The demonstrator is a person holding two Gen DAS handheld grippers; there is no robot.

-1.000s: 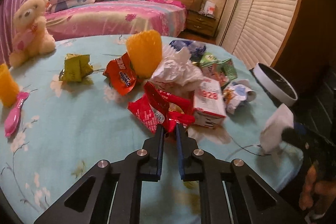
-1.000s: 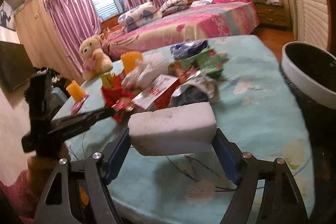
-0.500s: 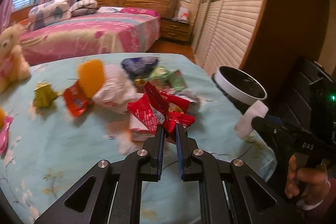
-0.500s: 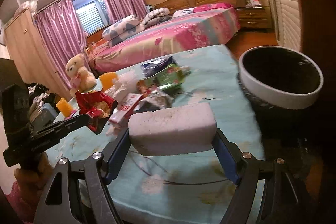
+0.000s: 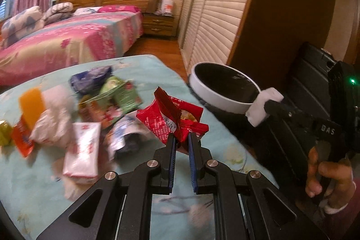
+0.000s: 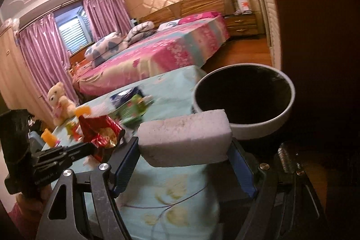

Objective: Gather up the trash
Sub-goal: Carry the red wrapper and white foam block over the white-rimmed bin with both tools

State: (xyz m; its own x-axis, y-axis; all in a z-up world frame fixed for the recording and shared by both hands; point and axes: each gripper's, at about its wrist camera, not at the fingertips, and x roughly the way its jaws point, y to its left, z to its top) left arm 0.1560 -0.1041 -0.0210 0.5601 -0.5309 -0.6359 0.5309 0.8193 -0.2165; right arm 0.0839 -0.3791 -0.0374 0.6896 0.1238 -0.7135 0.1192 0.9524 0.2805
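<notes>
My left gripper [image 5: 181, 138] is shut on a crumpled red snack wrapper [image 5: 171, 118], lifted above the table's right part; the wrapper [image 6: 101, 132] also shows in the right wrist view. My right gripper [image 6: 184, 150] is shut on a white foam block [image 6: 184, 138], held across its jaws just in front of the trash bin [image 6: 270, 125], a white-rimmed round bin with a dark inside. From the left wrist view the foam block [image 5: 263, 105] hangs at the bin's [image 5: 220, 98] near right rim. More trash lies on the table: a white carton [image 5: 82, 150], crumpled paper [image 5: 56, 118], green packets [image 5: 121, 93].
The table wears a light blue flowered cloth [image 5: 40, 190]. An orange cup [image 5: 31, 105] and a teddy bear [image 6: 59, 102] stand at its left. Behind are a pink bed [image 5: 67, 37], a nightstand [image 5: 158, 25] and slatted wardrobe doors [image 5: 216, 28]. A hand [image 5: 326, 177] grips the right tool.
Both grippers swung right toward the bin, carrying the red wrapper and the foam block. The bin now looms much closer; the trash pile slid left in view.
</notes>
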